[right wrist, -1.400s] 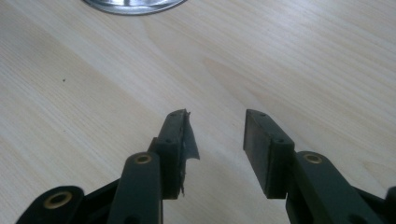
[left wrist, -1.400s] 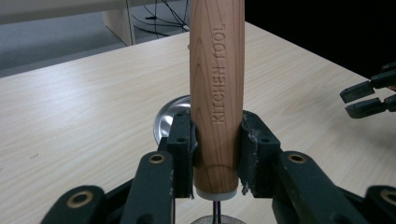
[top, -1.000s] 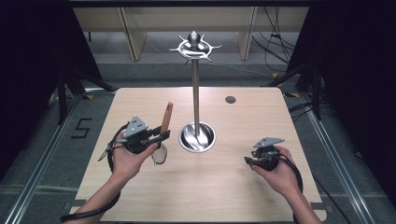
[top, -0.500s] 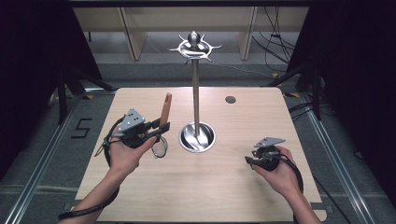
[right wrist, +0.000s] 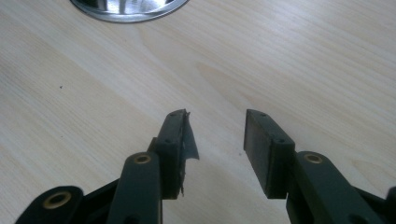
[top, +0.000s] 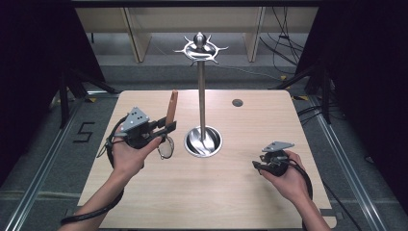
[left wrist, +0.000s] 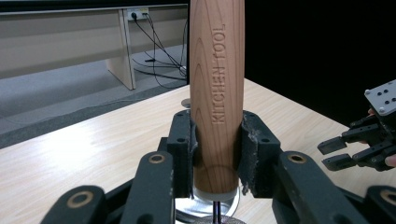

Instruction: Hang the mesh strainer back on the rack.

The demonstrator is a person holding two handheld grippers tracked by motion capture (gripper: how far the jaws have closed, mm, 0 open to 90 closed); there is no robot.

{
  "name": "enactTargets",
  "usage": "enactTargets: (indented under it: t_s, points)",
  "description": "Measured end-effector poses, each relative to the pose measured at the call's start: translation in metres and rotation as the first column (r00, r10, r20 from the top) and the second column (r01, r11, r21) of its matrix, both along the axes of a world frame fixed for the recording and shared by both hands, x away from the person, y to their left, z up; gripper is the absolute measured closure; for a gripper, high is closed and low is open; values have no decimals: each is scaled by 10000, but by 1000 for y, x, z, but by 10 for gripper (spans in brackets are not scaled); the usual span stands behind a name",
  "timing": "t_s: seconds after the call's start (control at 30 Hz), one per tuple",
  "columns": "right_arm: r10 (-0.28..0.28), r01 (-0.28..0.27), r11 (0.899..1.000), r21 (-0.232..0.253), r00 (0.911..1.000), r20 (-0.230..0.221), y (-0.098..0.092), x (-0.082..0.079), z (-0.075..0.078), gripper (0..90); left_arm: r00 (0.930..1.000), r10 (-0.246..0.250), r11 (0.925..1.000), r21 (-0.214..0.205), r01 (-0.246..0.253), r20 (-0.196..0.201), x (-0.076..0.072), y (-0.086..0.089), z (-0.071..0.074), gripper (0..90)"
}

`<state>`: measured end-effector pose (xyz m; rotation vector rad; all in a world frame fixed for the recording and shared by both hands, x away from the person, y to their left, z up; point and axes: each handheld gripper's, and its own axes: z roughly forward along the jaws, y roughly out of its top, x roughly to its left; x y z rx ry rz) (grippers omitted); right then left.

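The kitchen utensil has a round, reddish-brown wooden handle with "KITCHEN TOOL" stamped lengthwise along it. The handle stands nearly upright, tipped slightly toward one o'clock in the high view, its free end uppermost. Below it a thin metal stem leads to a wire-rimmed round head hanging just above the bench, at nine o'clock of the steel stand's base.

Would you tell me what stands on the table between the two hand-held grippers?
In the high view, the metal stand stands between the left hand-held gripper and the right hand-held gripper.
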<state>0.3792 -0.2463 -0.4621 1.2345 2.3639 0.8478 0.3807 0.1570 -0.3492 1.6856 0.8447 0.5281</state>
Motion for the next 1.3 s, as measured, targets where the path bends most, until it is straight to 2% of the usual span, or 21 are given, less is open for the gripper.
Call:
enactTargets:
  t_s: [0.07, 0.13, 0.17, 0.33, 0.5, 0.57, 0.63, 0.9, 0.93, 1.23, 1.27, 1.3]
  points:
    - [26, -25, 10000, -44, 10000, 70, 0, 0, 0, 600, 10000, -9, 10000, -29, 9, 41, 0, -1, 2, 675]
    - [-90, 90, 10000, 37, 9999, -80, 0, -1, 1, 600, 10000, -19, 10000, -58, 20, 95, 0, -1, 4, 676]
    - [23, -23, 10000, -56, 10000, 97, -1, 0, 0, 600, 9999, -14, 10000, -78, 15, 122, 1, -1, 5, 676]
    - [-47, 47, 10000, -2, 9998, 174, -1, 0, 0, 600, 9997, 52, 9999, -160, -48, 225, 2, 0, 10, 675]
    - [-179, 179, 9998, 52, 9998, -36, 0, -1, 2, 600, 9995, 76, 9996, -264, -68, 306, 2, 0, 15, 675]
    - [-94, 94, 10000, 3, 9999, 56, -1, 0, 2, 600, 9994, 67, 9996, -278, -58, 345, 2, 0, 16, 675]
    - [-209, 209, 9998, 76, 9998, -38, 0, -1, 2, 600, 9992, 58, 9996, -268, -48, 400, 2, 0, 17, 675]
    - [-207, 206, 9997, 101, 9998, 51, 0, 0, 2, 600, 9981, 34, 9994, -337, -13, 610, 0, -4, 24, 675]
    - [-101, 101, 9999, 25, 9996, 261, -1, 0, 1, 600, 9981, 57, 9993, -362, -34, 618, 0, -5, 25, 675]
    - [-169, 168, 9998, 98, 9998, 103, -1, -1, 3, 601, 9948, 220, 9990, -410, -180, 992, -2, -11, 31, 675]
    - [-67, 65, 10000, 48, 9994, 331, -1, 0, 1, 601, 9945, 265, 9988, -438, -221, 1010, -2, -12, 31, 675]
    - [-79, 77, 10000, 51, 9995, 297, -1, 0, 2, 600, 9942, 297, 9989, -391, -258, 1030, -2, -13, 32, 675]
